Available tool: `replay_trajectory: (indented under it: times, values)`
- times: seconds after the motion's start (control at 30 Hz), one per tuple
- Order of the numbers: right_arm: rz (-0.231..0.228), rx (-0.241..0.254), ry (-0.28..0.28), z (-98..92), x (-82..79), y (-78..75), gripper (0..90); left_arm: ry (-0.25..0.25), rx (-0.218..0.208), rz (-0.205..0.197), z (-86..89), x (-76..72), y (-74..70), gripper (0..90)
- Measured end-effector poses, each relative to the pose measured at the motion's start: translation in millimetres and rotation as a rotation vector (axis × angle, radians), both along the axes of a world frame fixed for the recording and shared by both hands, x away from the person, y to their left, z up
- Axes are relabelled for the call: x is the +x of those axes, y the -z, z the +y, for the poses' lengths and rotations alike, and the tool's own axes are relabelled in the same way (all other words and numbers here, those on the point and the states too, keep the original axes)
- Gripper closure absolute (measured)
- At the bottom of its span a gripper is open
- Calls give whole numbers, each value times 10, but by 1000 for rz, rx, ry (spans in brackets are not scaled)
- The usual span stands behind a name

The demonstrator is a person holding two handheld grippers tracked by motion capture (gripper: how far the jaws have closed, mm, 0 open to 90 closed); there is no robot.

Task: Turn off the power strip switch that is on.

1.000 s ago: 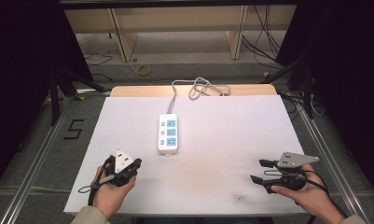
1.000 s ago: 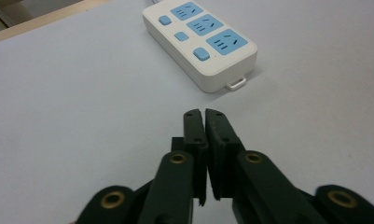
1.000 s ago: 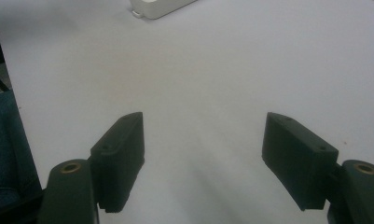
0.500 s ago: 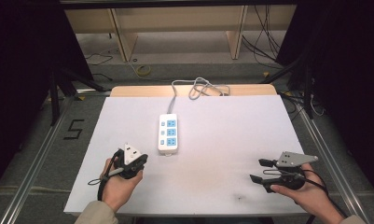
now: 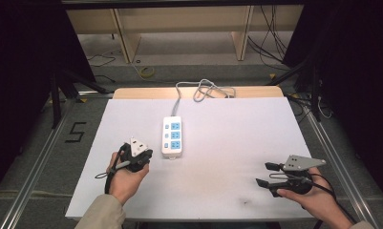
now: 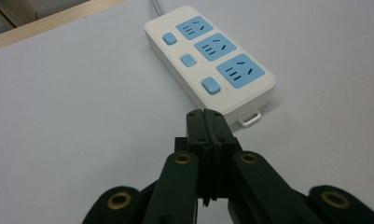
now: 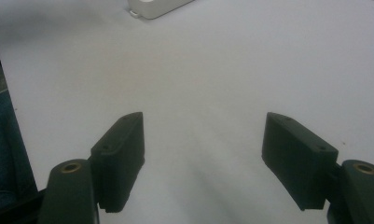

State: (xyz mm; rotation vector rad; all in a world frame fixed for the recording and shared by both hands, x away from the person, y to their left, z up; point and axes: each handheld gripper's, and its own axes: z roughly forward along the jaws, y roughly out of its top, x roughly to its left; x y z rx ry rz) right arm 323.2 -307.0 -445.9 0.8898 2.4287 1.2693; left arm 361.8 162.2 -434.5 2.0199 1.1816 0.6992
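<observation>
A white power strip (image 5: 172,137) with three blue sockets and three blue switches lies in the middle of the white table (image 5: 237,129); its grey cord (image 5: 203,89) coils at the far edge. My left gripper (image 5: 146,155) sits just left of the strip's near end, jaws pressed together with nothing between them. In the left gripper view the shut tips (image 6: 208,122) point at the strip (image 6: 212,60), a short gap away from its near corner. My right gripper (image 5: 266,173) rests at the front right, jaws wide apart and empty (image 7: 203,140), far from the strip (image 7: 156,7).
A wooden board edge (image 5: 132,91) runs behind the table. Shelving (image 5: 179,24) and loose cables (image 5: 270,43) lie on the floor beyond. Metal rails (image 5: 36,162) flank the table, with a "5" mark (image 5: 75,132) on the left floor.
My left gripper has moved forward and to the right, closer to the strip's near end. The right gripper has stayed put.
</observation>
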Motion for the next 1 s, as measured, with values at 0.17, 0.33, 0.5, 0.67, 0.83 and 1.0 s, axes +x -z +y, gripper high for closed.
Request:
replay_trajectory:
  times: [0.17,0.33,0.5,0.67,0.83,1.0]
  values:
    - [-3,4,9,-20,-9,1,303,-6,-17,-1,-2,65,1,899]
    - [-3,3,13,-24,-14,2,303,-10,-20,-1,-25,134,-2,899]
    - [-1,1,14,-26,-17,5,304,-16,-19,1,-22,195,-16,899]
    - [-2,2,13,-28,-13,8,303,-15,-13,9,-44,254,-22,899]
    - [-4,-3,10,-22,-11,12,304,-8,-4,5,-95,329,-44,899]
    - [-2,-2,9,-22,-11,13,304,-1,7,7,-149,416,-31,899]
